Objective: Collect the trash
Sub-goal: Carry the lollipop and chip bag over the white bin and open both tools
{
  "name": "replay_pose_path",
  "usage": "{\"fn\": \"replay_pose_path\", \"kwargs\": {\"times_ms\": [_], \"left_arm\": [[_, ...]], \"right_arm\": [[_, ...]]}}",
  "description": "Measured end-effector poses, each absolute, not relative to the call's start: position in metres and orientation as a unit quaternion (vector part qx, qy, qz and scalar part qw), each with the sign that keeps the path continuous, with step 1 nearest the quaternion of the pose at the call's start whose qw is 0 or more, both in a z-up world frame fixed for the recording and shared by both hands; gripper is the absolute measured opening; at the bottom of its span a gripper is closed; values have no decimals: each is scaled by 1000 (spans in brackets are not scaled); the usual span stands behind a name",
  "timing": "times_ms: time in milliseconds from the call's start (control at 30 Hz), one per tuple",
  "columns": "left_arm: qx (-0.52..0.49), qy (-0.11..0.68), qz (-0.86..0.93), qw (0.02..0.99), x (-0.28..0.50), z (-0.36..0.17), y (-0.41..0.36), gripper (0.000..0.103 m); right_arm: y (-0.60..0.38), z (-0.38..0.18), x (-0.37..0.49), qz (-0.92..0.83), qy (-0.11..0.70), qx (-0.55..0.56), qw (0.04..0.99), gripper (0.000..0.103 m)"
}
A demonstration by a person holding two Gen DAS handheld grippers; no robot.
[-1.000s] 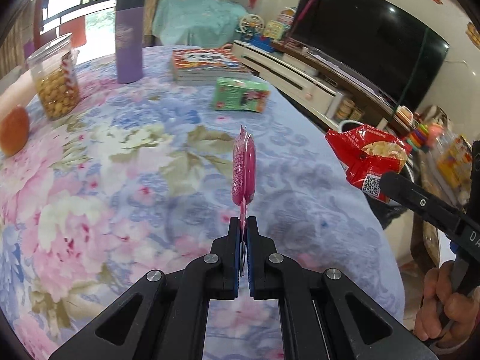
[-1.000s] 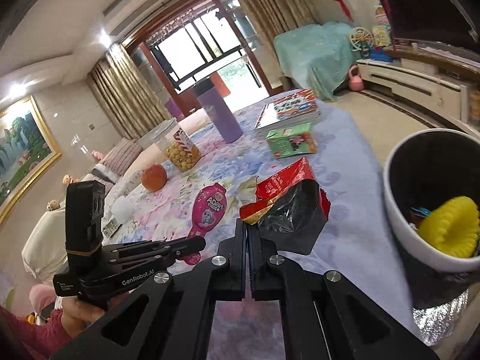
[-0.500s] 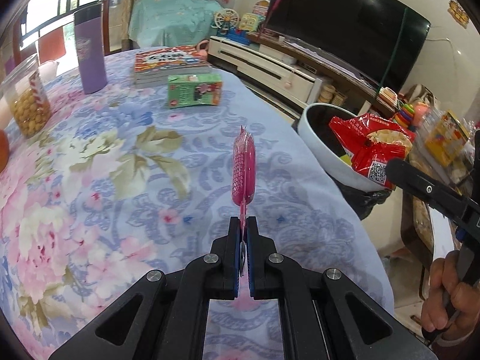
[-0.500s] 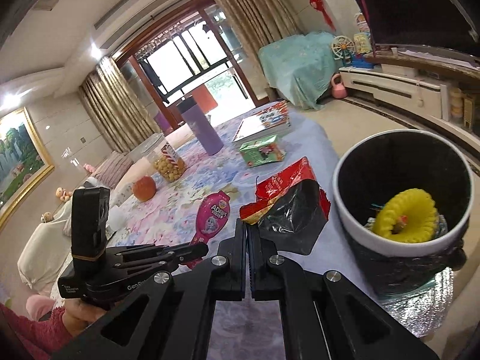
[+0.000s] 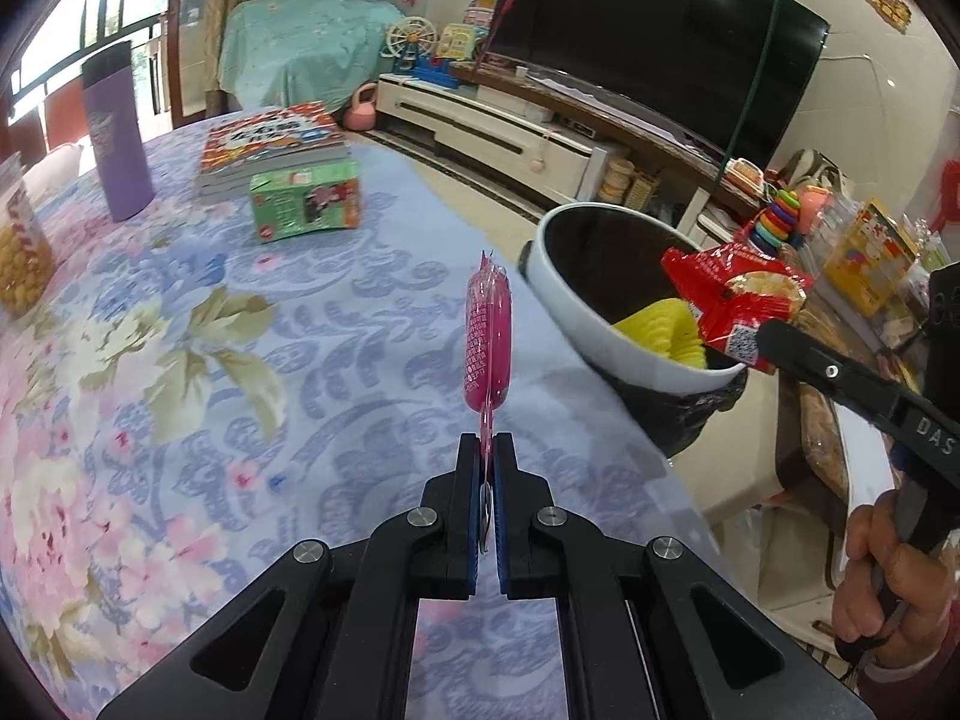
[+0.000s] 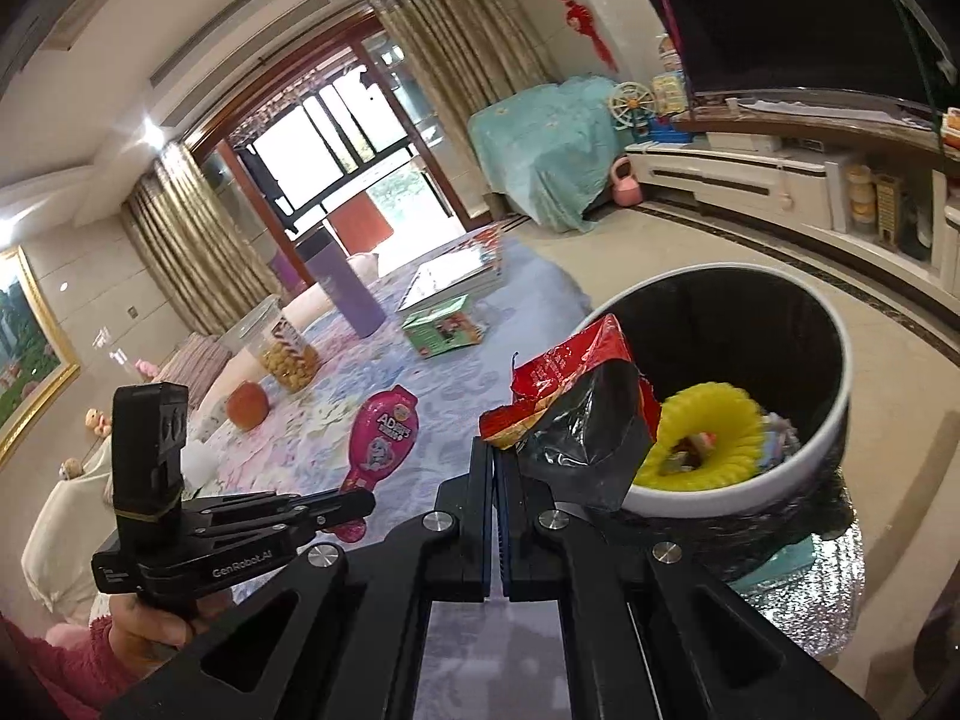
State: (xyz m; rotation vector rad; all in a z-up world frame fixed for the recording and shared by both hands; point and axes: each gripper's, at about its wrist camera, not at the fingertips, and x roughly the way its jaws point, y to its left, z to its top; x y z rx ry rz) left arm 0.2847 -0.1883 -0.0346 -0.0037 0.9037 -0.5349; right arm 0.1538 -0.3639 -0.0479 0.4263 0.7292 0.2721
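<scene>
My left gripper (image 5: pixel 487 450) is shut on a pink snack wrapper (image 5: pixel 488 341), held edge-on above the floral tablecloth; the wrapper also shows flat in the right wrist view (image 6: pixel 384 443). My right gripper (image 6: pixel 498 456) is shut on a crumpled red snack bag (image 6: pixel 579 417), held at the near rim of the white trash bin (image 6: pixel 834 420). In the left wrist view the red bag (image 5: pixel 735 300) hangs over the bin (image 5: pixel 576 306). A yellow ring-shaped piece (image 6: pixel 708 438) lies inside the black-lined bin.
On the table (image 5: pixel 180 360) stand a green box (image 5: pixel 306 199), stacked books (image 5: pixel 273 144), a purple bottle (image 5: pixel 114 132), a snack jar (image 6: pixel 288 342) and an orange (image 6: pixel 246 405). A TV stand (image 5: pixel 510 138) runs behind the bin.
Both grippers have moved toward the bin with their loads. The red bag now hangs over the bin's rim, and the bin has grown larger in both views.
</scene>
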Motion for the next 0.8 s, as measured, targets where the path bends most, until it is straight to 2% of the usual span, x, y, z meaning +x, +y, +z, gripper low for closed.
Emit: {"fn": "replay_pose_path", "kwargs": {"times_ms": [800], "left_arm": [[40, 422, -303, 854, 317, -19, -268, 2]], "right_arm": [[-418, -56, 168, 97, 363, 218, 901, 1]]}}
